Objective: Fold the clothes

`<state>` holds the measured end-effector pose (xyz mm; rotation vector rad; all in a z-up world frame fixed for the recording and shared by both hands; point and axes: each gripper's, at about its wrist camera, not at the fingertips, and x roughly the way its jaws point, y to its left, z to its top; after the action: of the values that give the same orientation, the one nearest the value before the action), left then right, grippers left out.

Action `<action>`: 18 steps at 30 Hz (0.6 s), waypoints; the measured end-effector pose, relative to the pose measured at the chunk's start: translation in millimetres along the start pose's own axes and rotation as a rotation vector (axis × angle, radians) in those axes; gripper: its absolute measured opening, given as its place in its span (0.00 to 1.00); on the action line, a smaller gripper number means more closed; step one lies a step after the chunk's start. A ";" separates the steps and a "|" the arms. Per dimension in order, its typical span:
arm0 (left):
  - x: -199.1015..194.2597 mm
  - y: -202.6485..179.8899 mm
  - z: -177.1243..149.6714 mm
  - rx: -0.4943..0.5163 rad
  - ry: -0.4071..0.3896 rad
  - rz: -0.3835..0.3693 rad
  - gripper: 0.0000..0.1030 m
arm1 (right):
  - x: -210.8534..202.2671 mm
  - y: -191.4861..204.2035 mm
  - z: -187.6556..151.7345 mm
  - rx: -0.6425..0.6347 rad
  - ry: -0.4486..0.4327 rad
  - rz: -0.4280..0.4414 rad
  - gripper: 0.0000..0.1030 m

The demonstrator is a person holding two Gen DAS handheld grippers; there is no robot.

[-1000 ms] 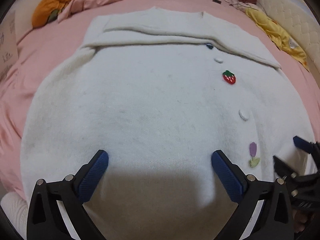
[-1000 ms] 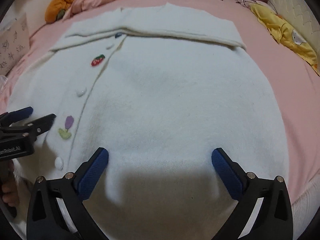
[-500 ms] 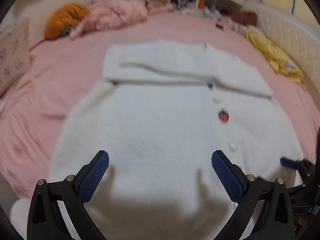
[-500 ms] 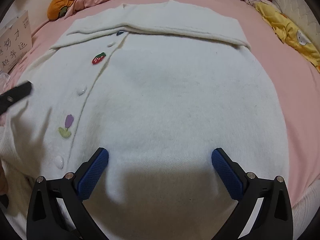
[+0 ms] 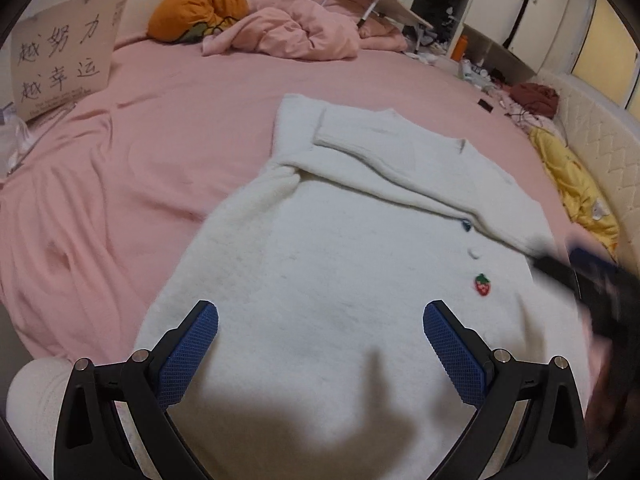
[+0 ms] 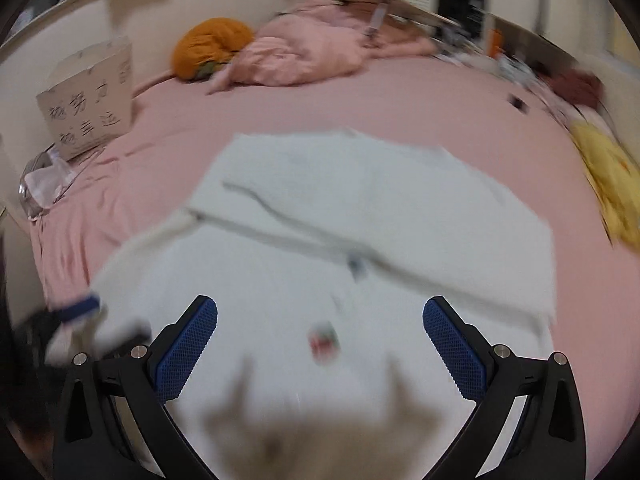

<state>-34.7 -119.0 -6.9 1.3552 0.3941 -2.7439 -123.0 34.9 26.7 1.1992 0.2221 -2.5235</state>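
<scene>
A white fluffy cardigan (image 5: 340, 256) lies flat on the pink bed (image 5: 168, 132), both sleeves folded across its chest. A strawberry patch (image 5: 482, 284) and white buttons run down its front. My left gripper (image 5: 320, 344) hovers open above the lower part of the cardigan, nothing between its blue pads. The right gripper (image 6: 320, 340) also stands open above the cardigan (image 6: 360, 240), its view blurred by motion. The right gripper shows as a dark blur (image 5: 592, 280) at the right edge of the left wrist view. The left one appears blurred (image 6: 76, 312) at the left of the right wrist view.
A pink duvet (image 5: 296, 28) and an orange cushion (image 5: 196, 10) lie at the head of the bed. A cardboard sign (image 5: 60, 48) stands at the left. Yellow clothing (image 5: 576, 184) lies by the quilted bed edge (image 5: 592, 128) on the right.
Both grippers have lifted and pulled back from the cardigan's hem, so more of the bed shows. The right gripper is moving fast, blurring its view. The cardigan lies as before.
</scene>
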 end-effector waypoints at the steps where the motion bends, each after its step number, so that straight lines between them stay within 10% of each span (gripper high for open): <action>1: -0.6 2.4 0.2 -0.008 -0.006 -0.001 1.00 | 13.6 7.3 16.9 -0.032 0.002 0.004 1.00; 15: 12.5 18.9 7.0 -0.071 -0.016 0.006 1.00 | 168.0 40.7 91.5 -0.032 0.201 0.076 1.00; 17: 15.2 19.9 7.8 -0.073 -0.011 -0.001 1.00 | 187.6 43.3 97.2 -0.022 0.228 0.079 0.86; 18: 16.0 19.4 8.5 -0.070 -0.011 -0.006 1.00 | 183.6 38.9 97.1 -0.001 0.216 0.074 0.62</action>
<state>-48.0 -138.8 -18.6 1.3237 0.4895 -2.7140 -286.8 -71.5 -54.1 1.4530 0.2264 -2.3298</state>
